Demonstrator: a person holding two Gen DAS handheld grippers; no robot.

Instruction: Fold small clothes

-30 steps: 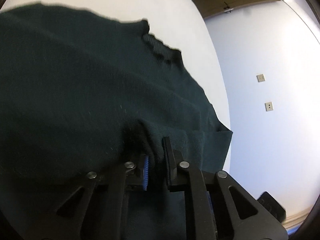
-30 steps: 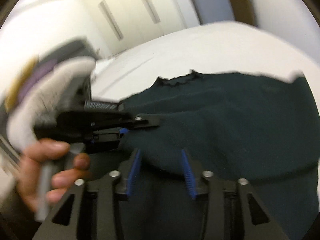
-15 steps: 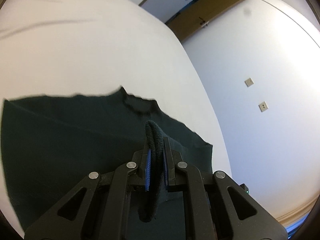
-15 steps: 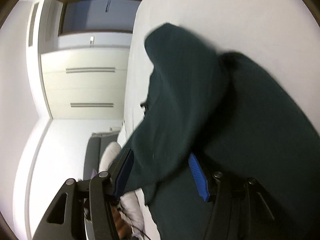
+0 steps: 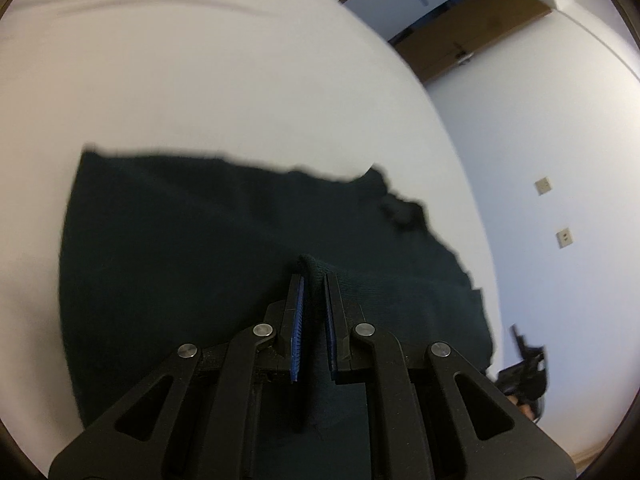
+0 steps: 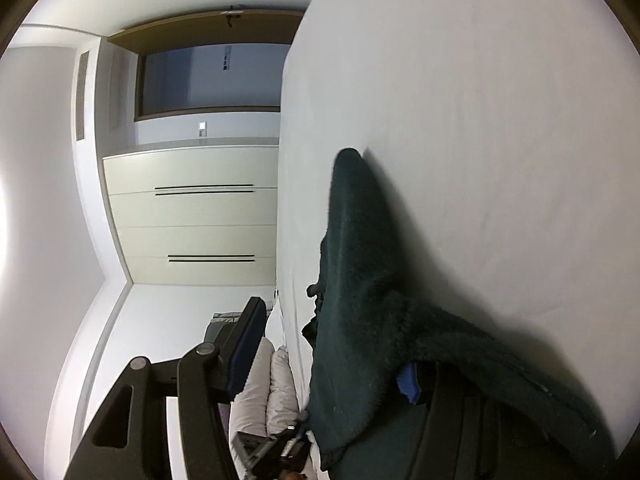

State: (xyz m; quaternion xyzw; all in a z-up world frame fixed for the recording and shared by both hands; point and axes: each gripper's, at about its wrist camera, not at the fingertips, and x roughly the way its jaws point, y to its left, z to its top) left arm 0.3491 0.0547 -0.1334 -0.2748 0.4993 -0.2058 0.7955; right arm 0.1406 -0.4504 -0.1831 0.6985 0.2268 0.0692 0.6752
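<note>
A dark green knitted garment [image 5: 192,248] lies spread on a white bed [image 5: 200,80]. My left gripper [image 5: 313,280] is shut on a fold of the garment's edge and holds it just above the cloth. In the right wrist view the camera is rolled on its side. The same garment [image 6: 360,320] drapes over my right gripper [image 6: 332,354], whose jaws stand wide apart. The left finger [image 6: 244,344] is bare. The right one is mostly hidden under cloth, only a bit of its blue pad [image 6: 408,380] showing.
The bed sheet [image 6: 480,120] stretches far beyond the garment. A white wardrobe [image 6: 192,216] and a doorway [image 6: 208,76] stand past the bed. A wall with two sockets [image 5: 564,236] is at the right. The right gripper [image 5: 524,360] shows beyond the bed's right edge.
My left gripper, still pinching the fold, has drawn back so more of the garment shows flat. My right gripper has rolled further sideways, and the garment has slid across its open jaws.
</note>
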